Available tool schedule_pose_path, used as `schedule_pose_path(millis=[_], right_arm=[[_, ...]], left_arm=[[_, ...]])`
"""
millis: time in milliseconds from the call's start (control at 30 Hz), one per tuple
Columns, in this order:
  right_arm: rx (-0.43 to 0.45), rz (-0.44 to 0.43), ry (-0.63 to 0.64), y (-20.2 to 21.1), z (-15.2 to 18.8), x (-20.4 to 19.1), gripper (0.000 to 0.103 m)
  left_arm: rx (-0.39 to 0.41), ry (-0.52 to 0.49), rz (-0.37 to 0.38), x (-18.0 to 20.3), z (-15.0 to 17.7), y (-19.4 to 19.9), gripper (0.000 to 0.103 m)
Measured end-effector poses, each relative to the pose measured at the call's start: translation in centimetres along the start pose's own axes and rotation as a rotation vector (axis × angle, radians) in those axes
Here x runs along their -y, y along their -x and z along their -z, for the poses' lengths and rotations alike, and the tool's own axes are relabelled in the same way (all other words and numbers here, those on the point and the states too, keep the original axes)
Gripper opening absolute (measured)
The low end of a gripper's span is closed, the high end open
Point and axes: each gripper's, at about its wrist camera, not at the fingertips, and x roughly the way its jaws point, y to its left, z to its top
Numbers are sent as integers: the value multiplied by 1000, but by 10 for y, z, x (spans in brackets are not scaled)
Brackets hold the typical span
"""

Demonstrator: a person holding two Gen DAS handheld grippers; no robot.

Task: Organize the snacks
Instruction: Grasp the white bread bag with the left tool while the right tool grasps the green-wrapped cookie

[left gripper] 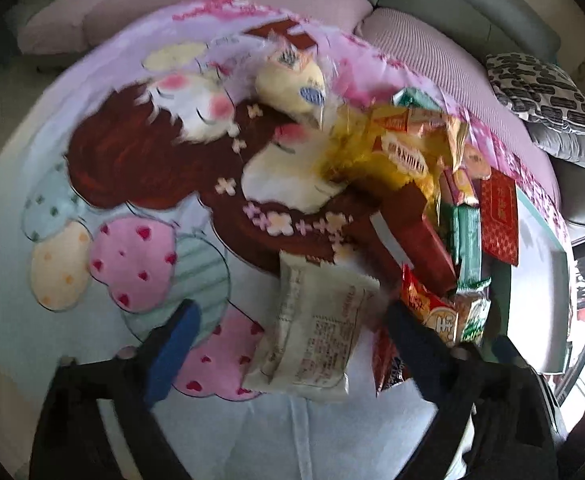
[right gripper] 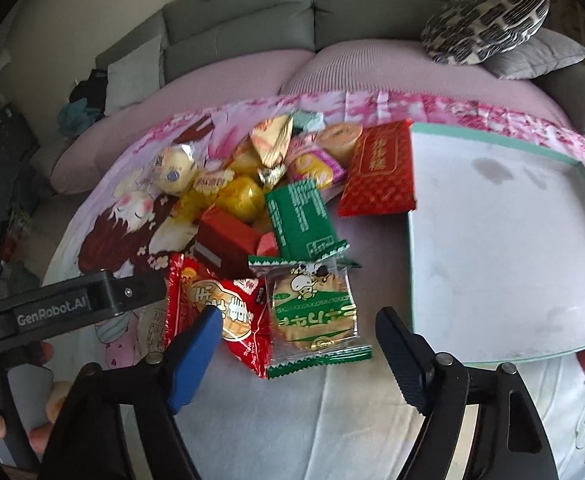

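Black plastic, blue pads: found the left tongs [left gripper: 292, 312] gaping wide astride a cream, flat, crinkled snack packet [left gripper: 312, 332], clamped on nothing. Found the right tongs [right gripper: 298, 314] likewise spread, pressing nothing, straddling a red foil packet with a round biscuit picture [right gripper: 220, 312] and a clear, green-trimmed cracker packet [right gripper: 312, 308].

Judged the sorting barely begun. Saw not one snack inside the shallow white tray with the mint-green rim [right gripper: 492, 240]; noted only a flat red packet with gold lettering [right gripper: 380, 172] lying against its left wall. Left everything else heaped just beside the tray on the pastel cartoon-printed cloth [left gripper: 92, 200]: still to lift across, piece by piece, and to lay in order.

Counted two tongs, one tray, one cloth. Counted, among the snacks, one cream packet, one red foil packet, one cracker packet, one flat red packet, one dark red carton [right gripper: 228, 240], one green bar wrapper [right gripper: 300, 220], one gold foil triangle [right gripper: 272, 140], one pale round wrapped bun [right gripper: 172, 172]. Reckoned roughly a dozen altogether; could not count the tangled yellow, pink and orange ones behind exactly.
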Motion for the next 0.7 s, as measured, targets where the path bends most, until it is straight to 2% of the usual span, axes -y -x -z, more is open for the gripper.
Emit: schedule_pose_path(millis=[33, 100, 167, 333, 433, 467, 700], right_arm=[[-11, -1, -6, -3, -1, 1, 69], [-32, 5, -13, -9, -2, 4, 67], [-45, 11, -4, -13, -3, 4, 61], [-82, 34, 25, -26, -4, 0, 56], [-84, 34, 18, -27, -4, 1, 55], [-83, 36, 20, -28, -4, 1, 54], [-83, 49, 28, -27, -3, -1, 54]], left_arm=[[-15, 2, 6, 1, 1, -2, 86], [-33, 8, 15, 0, 2, -6, 84], [-39, 0, 13, 2, 2, -8, 77], [-47, -18, 1, 11, 3, -10, 76], [-59, -19, -4, 13, 4, -14, 75], [-64, -20, -7, 13, 4, -16, 68], [-72, -31, -38, 21, 6, -24, 63]])
